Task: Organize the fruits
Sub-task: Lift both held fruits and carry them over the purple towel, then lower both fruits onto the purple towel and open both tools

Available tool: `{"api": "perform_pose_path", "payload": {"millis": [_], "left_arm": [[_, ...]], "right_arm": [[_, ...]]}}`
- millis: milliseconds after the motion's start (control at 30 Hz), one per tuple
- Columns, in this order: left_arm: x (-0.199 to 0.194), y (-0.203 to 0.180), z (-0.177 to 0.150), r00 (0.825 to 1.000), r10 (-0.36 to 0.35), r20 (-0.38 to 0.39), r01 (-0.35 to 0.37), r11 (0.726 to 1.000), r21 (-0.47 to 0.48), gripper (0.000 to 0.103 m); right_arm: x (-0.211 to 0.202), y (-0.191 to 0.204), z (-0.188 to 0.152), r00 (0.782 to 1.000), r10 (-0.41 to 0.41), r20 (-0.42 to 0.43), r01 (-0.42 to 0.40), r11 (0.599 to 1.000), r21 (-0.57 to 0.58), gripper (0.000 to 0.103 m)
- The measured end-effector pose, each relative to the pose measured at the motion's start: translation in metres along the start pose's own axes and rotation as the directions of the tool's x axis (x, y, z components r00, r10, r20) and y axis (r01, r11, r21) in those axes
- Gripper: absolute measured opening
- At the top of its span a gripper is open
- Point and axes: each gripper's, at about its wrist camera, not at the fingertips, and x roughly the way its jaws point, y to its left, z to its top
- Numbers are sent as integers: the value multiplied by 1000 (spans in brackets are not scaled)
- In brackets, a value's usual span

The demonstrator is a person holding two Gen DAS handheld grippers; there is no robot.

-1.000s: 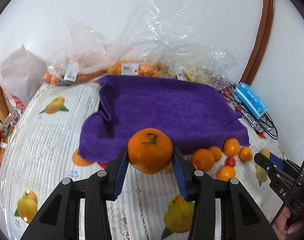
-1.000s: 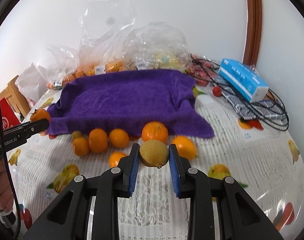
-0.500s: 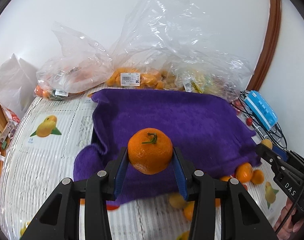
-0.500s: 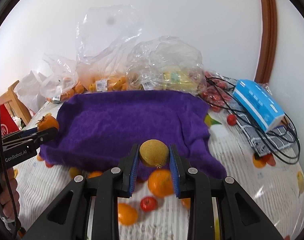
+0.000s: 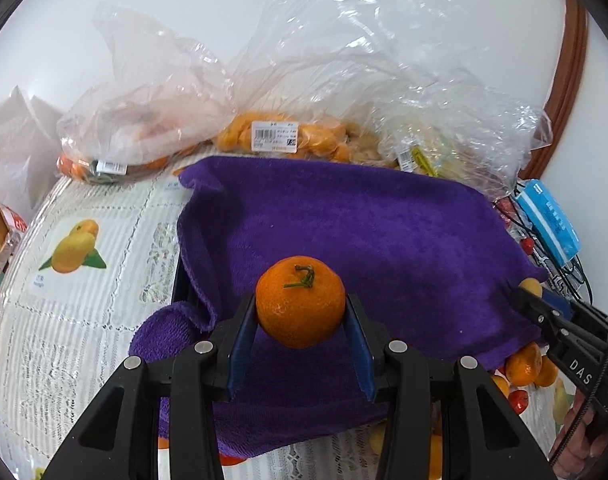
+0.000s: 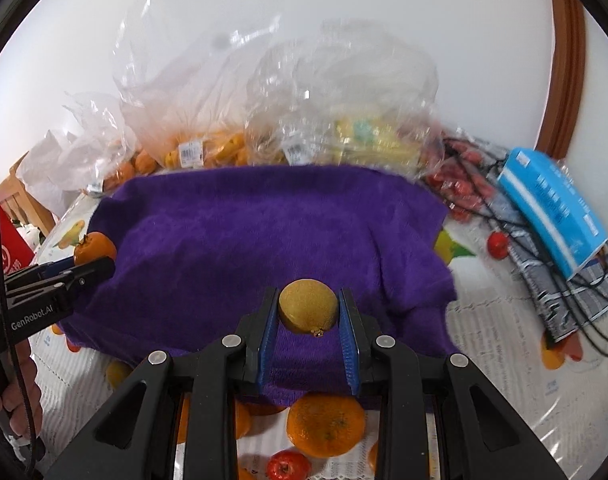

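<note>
My left gripper is shut on an orange mandarin with a green stem, held above the near left part of a purple towel. My right gripper is shut on a yellow-brown round fruit above the towel's near edge. Each gripper shows at the other view's side: the right one, the left one with its mandarin. Loose oranges and a small red fruit lie on the tablecloth below the right gripper; more lie by the towel's right corner.
Clear plastic bags of fruit line the wall behind the towel. A blue box and black cables lie at the right, with small red fruits. The fruit-print tablecloth extends left. A red package stands far left.
Both grippers have moved forward and up from the row of loose fruit to over the purple towel, each still holding its fruit.
</note>
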Motion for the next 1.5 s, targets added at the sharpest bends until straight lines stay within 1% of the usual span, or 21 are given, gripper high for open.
{"api": "perform_pose_path", "payload": {"millis": [167,300,467,633,800,1033,1100,1167,1267,1367,1500], "left_arm": [[5,3,-2,1000,-10,-16,10,1000,-18,41],[10,6,-4,999,-11,-31,10,999,-32,41],[13,8,-6,999,3,-32,-4,999,-38,41],[14,4,-8,999,18,-32,-18,1000,-22,42],[12,3,-8,1000,17,-24,-18,1000,-13,42],[8,7,-6,1000,-10,-22,9,999,-39,43],[5,7,-6,1000,-21,-10,20,999,-43,49],[0,7,-6,1000,-24,10,24,999,-42,52],[-7,3,-6,999,-22,37,23,999,-25,54],[-10,-1,-8,999,-13,52,13,1000,-7,54],[-15,-6,-9,998,-12,69,12,1000,13,54]], "right_arm": [[13,-1,-6,999,14,-38,-13,1000,8,29],[18,-2,-10,997,49,-62,-47,998,28,29],[19,-1,-12,997,47,-55,-46,999,29,29],[19,2,-13,998,33,-45,-32,999,15,30],[18,5,-14,999,24,-36,-24,1000,-4,31],[18,3,-14,999,37,-36,-37,999,0,32],[17,3,-14,998,42,-37,-42,999,2,37],[15,3,-13,998,51,-40,-51,999,5,54],[8,4,-12,998,48,-26,-48,999,6,67],[-2,3,-11,999,38,2,-38,999,9,68],[-15,-3,-9,999,19,43,-21,999,49,68]]}}
